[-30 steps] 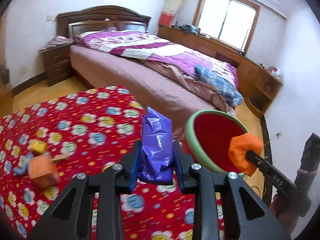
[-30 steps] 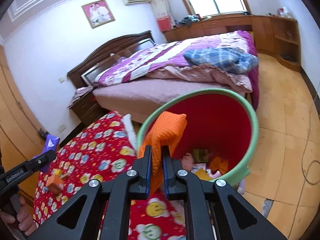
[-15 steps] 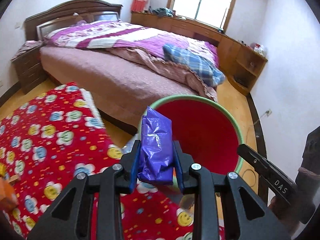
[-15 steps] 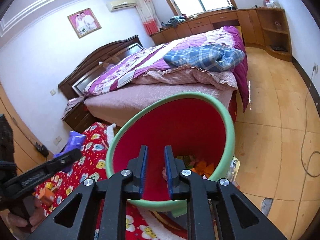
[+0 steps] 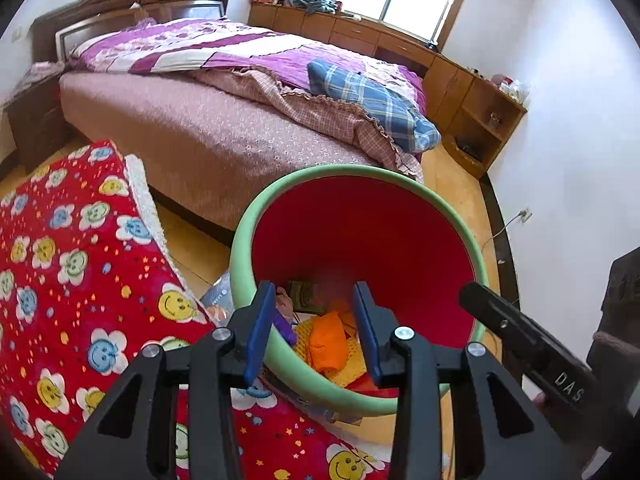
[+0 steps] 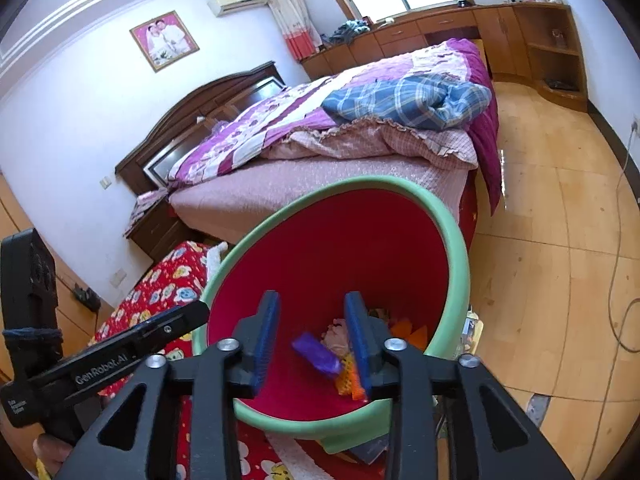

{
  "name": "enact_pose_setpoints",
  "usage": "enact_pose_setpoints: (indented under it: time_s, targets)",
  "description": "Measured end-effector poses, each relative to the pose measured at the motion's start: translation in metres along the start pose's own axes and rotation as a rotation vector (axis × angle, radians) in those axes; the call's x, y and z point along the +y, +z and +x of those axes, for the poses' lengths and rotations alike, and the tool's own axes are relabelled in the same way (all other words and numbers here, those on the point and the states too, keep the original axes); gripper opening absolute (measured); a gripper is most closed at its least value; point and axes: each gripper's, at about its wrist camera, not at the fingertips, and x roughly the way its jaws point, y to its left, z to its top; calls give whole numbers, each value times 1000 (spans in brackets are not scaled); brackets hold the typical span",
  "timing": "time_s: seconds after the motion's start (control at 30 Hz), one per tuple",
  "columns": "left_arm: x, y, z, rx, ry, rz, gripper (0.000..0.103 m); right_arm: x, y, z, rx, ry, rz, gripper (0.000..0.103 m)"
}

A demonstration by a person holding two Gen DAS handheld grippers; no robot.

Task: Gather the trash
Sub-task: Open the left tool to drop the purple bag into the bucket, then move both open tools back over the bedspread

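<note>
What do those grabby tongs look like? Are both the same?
Yes, they match. The left tongs and right tongs each have black, triangle-framed arms with silver screws and flat blue pads on the inner faces. Seen from the side, the right one shows white letters "DAS", and the left one reads "GenRobot.AI". Dark yarn is wrapped round the left handle.

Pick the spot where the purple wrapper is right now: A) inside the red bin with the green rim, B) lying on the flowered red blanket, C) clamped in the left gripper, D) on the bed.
A: the purple wrapper shows inside the bin among other trash, and the left gripper, its jaws opening, has nothing between them.
</note>
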Motion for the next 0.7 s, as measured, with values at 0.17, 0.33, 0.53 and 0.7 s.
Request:
enact_pose_setpoints:
  time_s: [0.17,0.33,0.53,0.7]
  targets:
    - [9,-8,-8,-9,22,-6,40,4,-3,1,-2,-18,-30,47]
    - [19,-12,-22,-23,31,-36,40,10,-4,-1,2,-20,-51,49]
    - [30,-20,-49,-51,45,-54,40,26,-13,-7,11,-20,-80,51]
    - [48,-30,-77,-80,84,-87,41,51,-20,-12,14,11,-121,52]
